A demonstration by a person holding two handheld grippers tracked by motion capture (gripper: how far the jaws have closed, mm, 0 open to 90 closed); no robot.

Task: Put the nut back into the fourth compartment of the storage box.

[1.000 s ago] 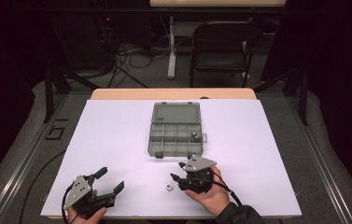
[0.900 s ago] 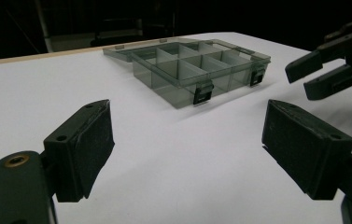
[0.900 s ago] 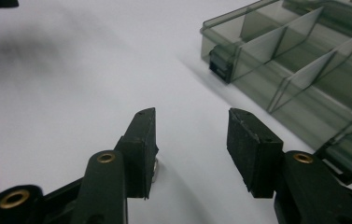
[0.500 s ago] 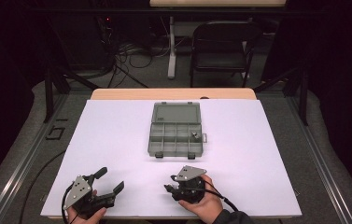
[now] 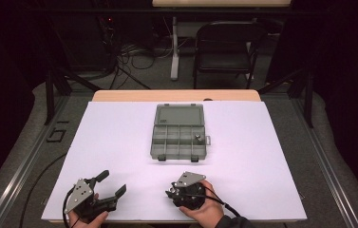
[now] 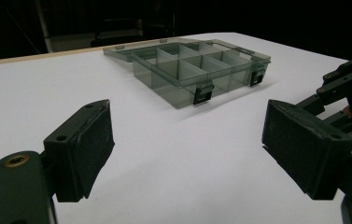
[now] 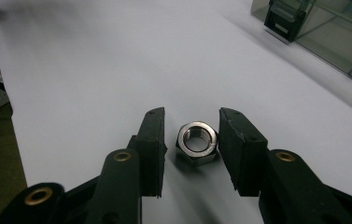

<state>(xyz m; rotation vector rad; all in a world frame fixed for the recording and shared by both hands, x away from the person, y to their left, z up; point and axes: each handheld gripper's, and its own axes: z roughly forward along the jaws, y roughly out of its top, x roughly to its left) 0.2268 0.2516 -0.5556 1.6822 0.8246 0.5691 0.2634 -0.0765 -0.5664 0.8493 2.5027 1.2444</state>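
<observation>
A steel hex nut [image 7: 196, 142] lies flat on the white table sheet [image 5: 119, 142], between the jaws of my right gripper [image 7: 192, 114]. The jaws have just been closing around it. A thin gap still shows at the left pad [image 7: 157, 149], and the right pad sits right beside the nut. In the high view the right gripper [image 5: 171, 193] is low near the front edge and covers the nut. My left gripper [image 5: 114, 183] rests at the front left, wide open with nothing between its pads [image 6: 89, 144].
A grey compartment box [image 5: 179, 142] stands with its lid open in the middle of the table, a small metal part [image 5: 197, 138] in one right-hand cell. Its latched front [image 6: 201, 93] faces the grippers. A folding chair [image 5: 224, 47] stands beyond the table.
The right gripper dropped and shifted left over the nut, which lay bare on the sheet a second ago and is now under it. The left gripper stayed put.
</observation>
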